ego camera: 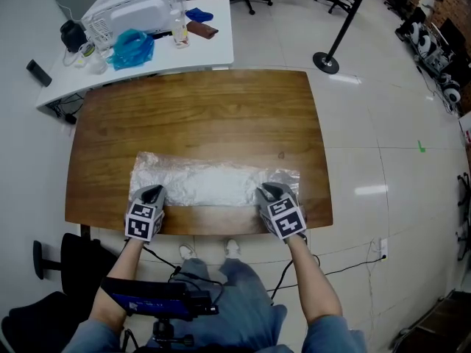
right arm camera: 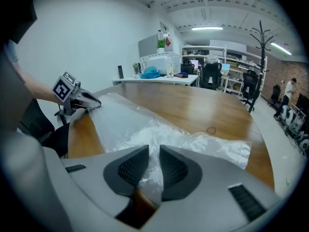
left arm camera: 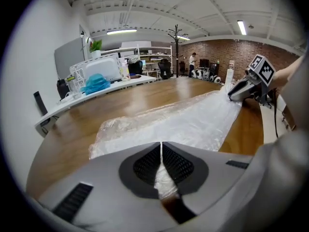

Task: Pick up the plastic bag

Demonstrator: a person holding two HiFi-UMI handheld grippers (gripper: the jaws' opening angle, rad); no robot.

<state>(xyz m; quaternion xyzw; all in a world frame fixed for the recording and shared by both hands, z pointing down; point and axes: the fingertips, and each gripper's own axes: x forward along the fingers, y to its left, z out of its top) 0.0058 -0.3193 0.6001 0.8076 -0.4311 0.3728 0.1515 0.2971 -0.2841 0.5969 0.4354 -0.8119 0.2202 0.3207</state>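
A clear plastic bag [ego camera: 213,182] lies flat and crinkled along the near edge of the wooden table [ego camera: 199,109]. My left gripper [ego camera: 151,195] sits at the bag's left end, its jaws shut with the film pinched between the fingertips [left arm camera: 161,146]. At the bag's right end is my right gripper [ego camera: 266,193]. In the right gripper view its jaws [right arm camera: 154,151] stand a narrow gap apart, with bunched film [right arm camera: 145,124] between them. Each gripper also shows in the other's view, the right gripper [left arm camera: 236,92] and the left gripper [right arm camera: 91,102], at the bag's far ends.
Behind the wooden table stands a white desk [ego camera: 213,46] with a white appliance [ego camera: 140,6], a blue bag [ego camera: 132,48], a bottle and small items. A black stanchion base [ego camera: 326,62] stands on the floor at the back right. Office chairs stand further off.
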